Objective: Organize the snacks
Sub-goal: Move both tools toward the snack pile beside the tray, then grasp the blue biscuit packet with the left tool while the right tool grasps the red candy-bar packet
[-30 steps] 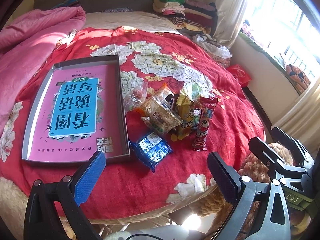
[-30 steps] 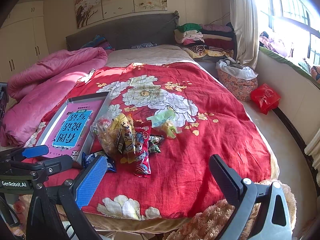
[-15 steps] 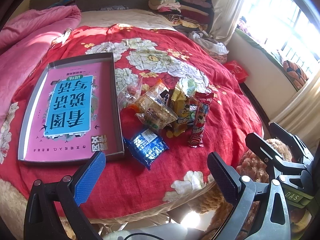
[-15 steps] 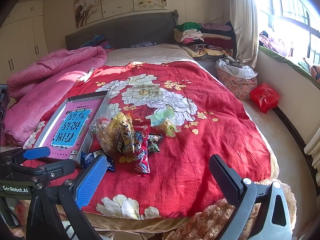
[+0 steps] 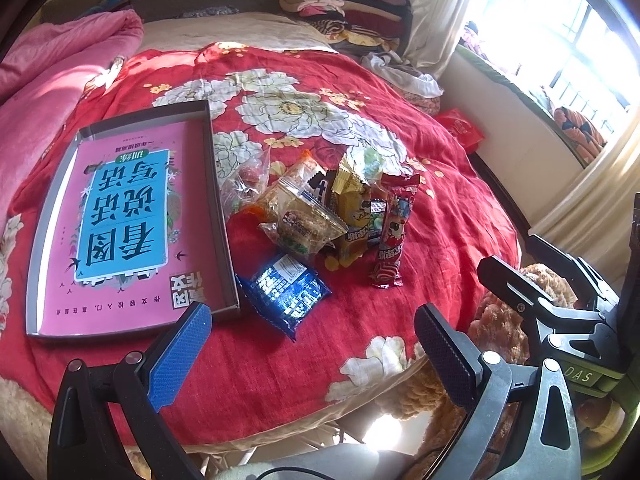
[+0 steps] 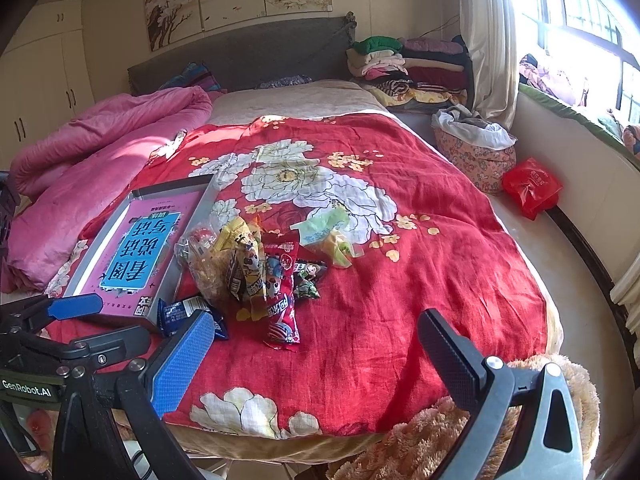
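A heap of snack packets (image 5: 316,208) (image 6: 256,268) lies on the red flowered bedspread. A blue packet (image 5: 286,288) (image 6: 188,312) sits nearest, beside the corner of a shallow grey box (image 5: 218,208) (image 6: 200,208) with a pink printed bottom. A long red packet (image 5: 390,232) (image 6: 282,300) lies on the heap's right side. A pale green packet (image 6: 326,232) rests a little apart, farther back. My left gripper (image 5: 312,344) hangs open just short of the blue packet, holding nothing. My right gripper (image 6: 316,352) is open and empty over the bed's near edge, to the right of the left one.
A pink quilt (image 6: 100,136) is bunched on the left of the bed. Folded clothes (image 6: 408,68) are stacked at the back right by the curtain. A red bag (image 6: 532,188) lies on the floor by the window wall. A brown plush blanket (image 6: 440,440) hangs at the near right.
Both grippers have drifted a little forward toward the snack heap, which now sits slightly lower and closer in both views. Nothing was touched or moved.
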Motion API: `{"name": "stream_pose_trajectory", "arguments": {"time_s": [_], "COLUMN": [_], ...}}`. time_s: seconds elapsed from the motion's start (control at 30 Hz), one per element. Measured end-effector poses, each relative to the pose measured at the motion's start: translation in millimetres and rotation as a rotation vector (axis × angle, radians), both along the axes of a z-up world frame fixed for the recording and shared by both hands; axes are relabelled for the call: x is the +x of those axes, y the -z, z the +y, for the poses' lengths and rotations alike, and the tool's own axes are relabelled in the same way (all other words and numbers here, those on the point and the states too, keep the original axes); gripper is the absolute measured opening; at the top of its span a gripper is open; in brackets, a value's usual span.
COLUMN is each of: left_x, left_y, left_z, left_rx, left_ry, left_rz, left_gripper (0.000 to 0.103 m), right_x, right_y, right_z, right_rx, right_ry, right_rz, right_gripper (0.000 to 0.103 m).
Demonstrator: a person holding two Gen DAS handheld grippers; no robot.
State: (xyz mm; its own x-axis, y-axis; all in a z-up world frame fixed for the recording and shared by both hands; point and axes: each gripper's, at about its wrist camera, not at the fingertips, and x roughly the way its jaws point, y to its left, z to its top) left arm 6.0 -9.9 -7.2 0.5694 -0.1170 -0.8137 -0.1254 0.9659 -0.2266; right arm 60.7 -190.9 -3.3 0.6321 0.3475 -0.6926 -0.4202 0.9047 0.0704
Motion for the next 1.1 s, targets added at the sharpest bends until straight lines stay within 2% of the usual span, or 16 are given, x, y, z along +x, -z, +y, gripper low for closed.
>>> {"name": "stream_pose_trajectory", "arguments": {"time_s": [0.17,0.33,0.63,0.87,1.03,1.1], "left_x": [6.7,12.2,30.8,43.0,53.9,57.8], "left_y": [3.8,2.9,8.9,13.9,20.1,22.8], "left_z": [0.2,-2.1,12.0,2.2,-8.0,-12.8], "left_rx": [0.019,0.085,0.132,0.204,0.252,0.303], "left_ry": [0.051,0.095,0.158,0.295,0.395,0.428], "left_rz": [0.011,0.014,0.045,0.061,0.090,0.103], "left_gripper": [0.102,0.102,0.102,0.101,0.094,0.089], "right_x": [3.9,9.1,33.9,50.5,58.9,62.1], "right_y": [4.9,10.7,34.3,55.3,60.9,63.1], "right_z": [0.5,1.7,18.6,33.3,28.0,25.7], "right_rx": [0.001,0.000,-0.008,-0.030,-0.009,-0.002], "right_ry": [0.000,-0.001,-0.034,-0.067,-0.056,-0.052], "right_rz": [0.022,0.050,0.152,0.222,0.259,0.271], "right_gripper": [0.103,0.103,0.103,0.102,0.102,0.102]}}
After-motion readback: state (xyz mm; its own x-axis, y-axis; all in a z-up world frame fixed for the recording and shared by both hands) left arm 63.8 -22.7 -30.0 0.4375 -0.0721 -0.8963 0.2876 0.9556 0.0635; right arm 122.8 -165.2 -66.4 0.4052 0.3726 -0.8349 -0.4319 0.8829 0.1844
